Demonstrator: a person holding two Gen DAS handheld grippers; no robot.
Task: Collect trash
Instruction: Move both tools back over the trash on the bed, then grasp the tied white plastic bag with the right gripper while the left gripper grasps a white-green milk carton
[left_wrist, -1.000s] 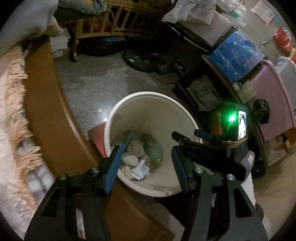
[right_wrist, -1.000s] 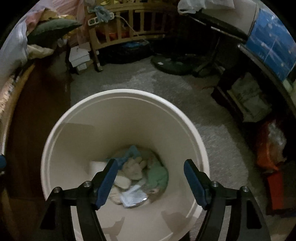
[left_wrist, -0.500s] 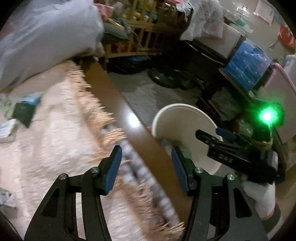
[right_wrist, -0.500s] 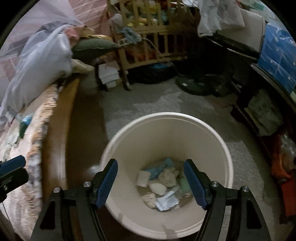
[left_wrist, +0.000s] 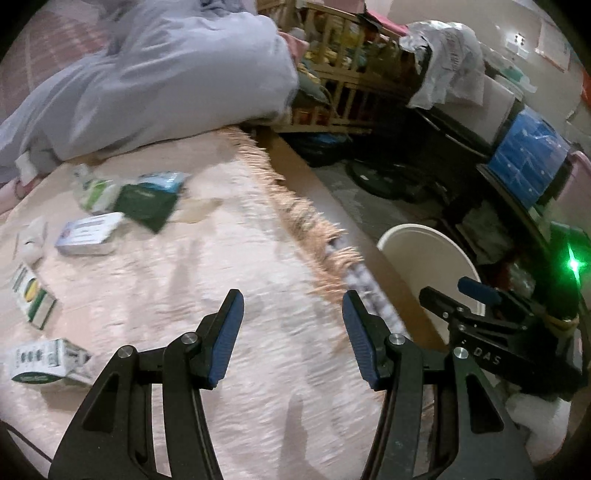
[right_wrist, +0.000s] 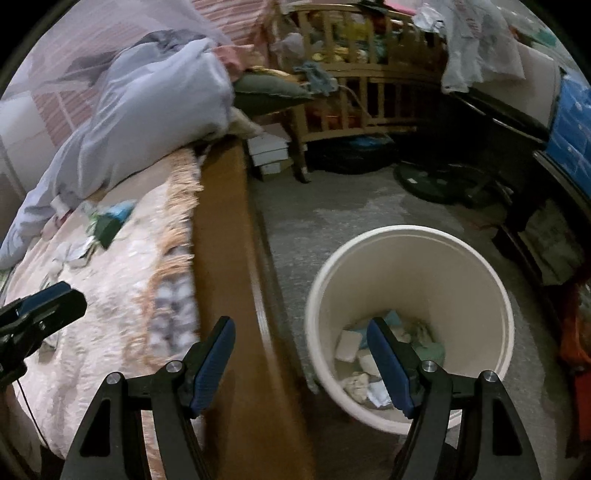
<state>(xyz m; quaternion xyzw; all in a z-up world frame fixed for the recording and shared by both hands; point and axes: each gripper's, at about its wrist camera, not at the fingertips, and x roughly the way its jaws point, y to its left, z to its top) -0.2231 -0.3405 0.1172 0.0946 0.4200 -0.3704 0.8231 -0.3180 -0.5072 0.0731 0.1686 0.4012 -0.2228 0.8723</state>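
My left gripper (left_wrist: 291, 325) hangs open and empty over the pale fringed blanket (left_wrist: 207, 280) on the bed. Trash lies on the blanket at the left: a dark green packet (left_wrist: 147, 206), a white box (left_wrist: 88, 234), a green-and-white carton (left_wrist: 31, 299) and another carton (left_wrist: 44, 362). My right gripper (right_wrist: 301, 354) is open and empty above the brown bed frame (right_wrist: 225, 258), just left of the cream trash bin (right_wrist: 410, 236). The bin holds several crumpled pieces (right_wrist: 369, 365). The bin (left_wrist: 424, 243) and the right gripper (left_wrist: 476, 314) also show at the right of the left wrist view.
A grey quilt (left_wrist: 155, 74) is heaped at the bed's far end. A wooden crib (right_wrist: 362, 92) stands beyond the grey floor (right_wrist: 351, 210). Dark furniture and a blue box (left_wrist: 528, 162) line the right side. A fan base (right_wrist: 424, 181) lies on the floor.
Both grippers have swung left and upward from over the bin toward the bed. The left view now shows the blanket and its trash; the bin has slid to the right in both views.
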